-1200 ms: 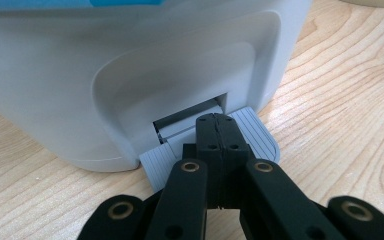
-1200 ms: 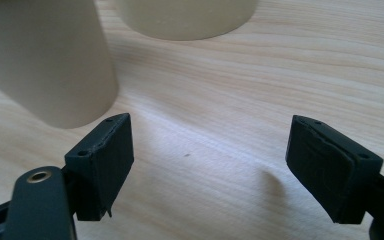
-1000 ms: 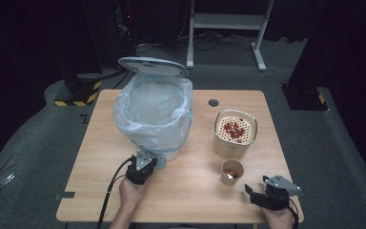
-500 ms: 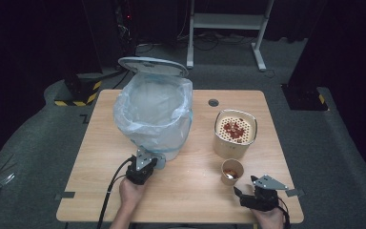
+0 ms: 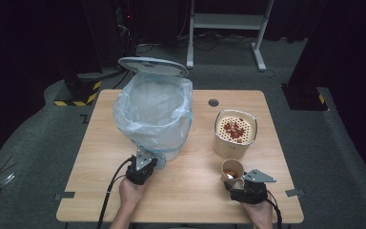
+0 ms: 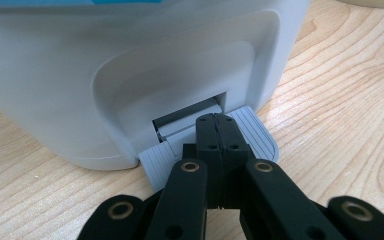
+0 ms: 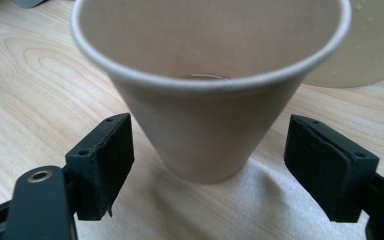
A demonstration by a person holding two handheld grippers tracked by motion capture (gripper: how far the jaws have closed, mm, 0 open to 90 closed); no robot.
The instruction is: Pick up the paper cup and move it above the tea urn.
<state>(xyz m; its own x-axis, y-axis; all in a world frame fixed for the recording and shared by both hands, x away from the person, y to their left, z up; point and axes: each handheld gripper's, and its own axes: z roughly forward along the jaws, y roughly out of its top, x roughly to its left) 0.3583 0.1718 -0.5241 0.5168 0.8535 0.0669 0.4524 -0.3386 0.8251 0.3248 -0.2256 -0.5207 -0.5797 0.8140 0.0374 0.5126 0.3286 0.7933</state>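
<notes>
A white pedal bin (image 5: 158, 114) lined with a clear bag stands on the wooden table (image 5: 100, 191), its lid up. My left gripper (image 5: 142, 168) is shut, its tips (image 6: 216, 122) resting on the bin's grey foot pedal (image 6: 252, 132). A small paper cup (image 5: 232, 168) with brownish contents stands near the front right. My right gripper (image 5: 242, 183) is open, and the cup (image 7: 215, 85) sits between its two pads (image 7: 107, 160) without touching either. Behind it stands a beige container (image 5: 235, 133) with a perforated top holding red bits.
A round grommet hole (image 5: 213, 102) lies in the table at the back. A pale cloth or napkin (image 7: 220, 210) lies under the cup. Beyond the table, a white desk frame (image 5: 228, 28) stands on the dark floor, and a black-and-yellow striped base (image 5: 78, 93) sits at left.
My right gripper has moved left and forward from the table's front right corner until its open jaws flank the paper cup. The left gripper stays on the pedal.
</notes>
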